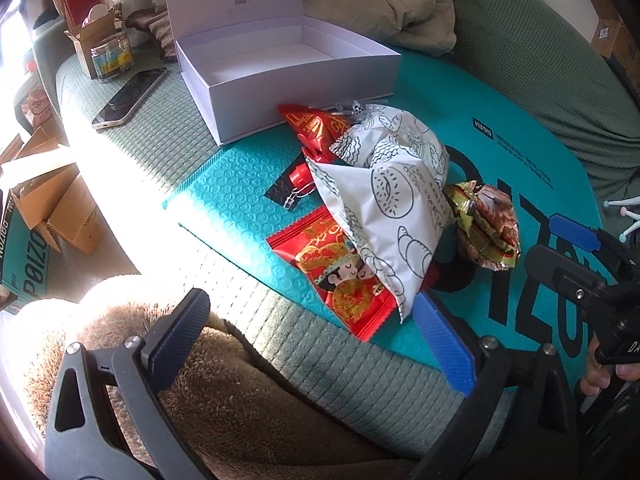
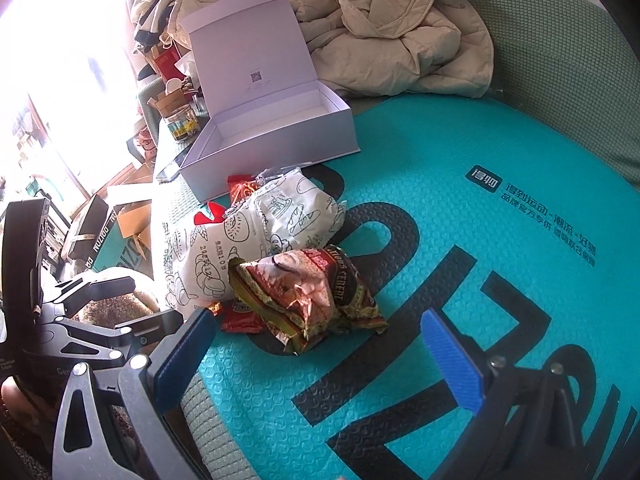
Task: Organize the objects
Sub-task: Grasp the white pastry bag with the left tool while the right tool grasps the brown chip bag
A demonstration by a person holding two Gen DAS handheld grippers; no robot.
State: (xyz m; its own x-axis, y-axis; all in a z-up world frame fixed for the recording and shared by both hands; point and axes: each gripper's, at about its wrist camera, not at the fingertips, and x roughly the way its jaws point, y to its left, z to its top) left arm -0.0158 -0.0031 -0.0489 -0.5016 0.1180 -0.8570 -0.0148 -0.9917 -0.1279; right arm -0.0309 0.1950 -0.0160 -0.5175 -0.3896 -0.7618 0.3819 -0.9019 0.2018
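Observation:
A pile of snack packets lies on a teal bubble mailer (image 1: 240, 200) (image 2: 480, 280). A white bread bag with doodles (image 1: 392, 200) (image 2: 248, 236) tops it. Beneath lie a red cartoon packet (image 1: 340, 276), a red packet (image 1: 316, 124) (image 2: 242, 191) by the box, and a black card with a red cap (image 1: 294, 184). A crumpled gold-red wrapper (image 1: 486, 228) (image 2: 308, 292) lies to the right. An open white box (image 1: 288, 76) (image 2: 268, 136) stands empty behind. My left gripper (image 1: 316, 332) is open, short of the pile. My right gripper (image 2: 320, 344) (image 1: 560, 248) is open, just before the wrapper.
A phone (image 1: 130, 96) and a glass jar (image 1: 112, 60) (image 2: 184, 124) sit left of the box. A beige jacket (image 1: 380, 4) (image 2: 400, 40) is heaped behind on the green sofa (image 1: 540, 60). A brown fluffy blanket (image 1: 240, 400) lies under my left gripper. Cardboard boxes (image 1: 52, 200) stand on the floor at left.

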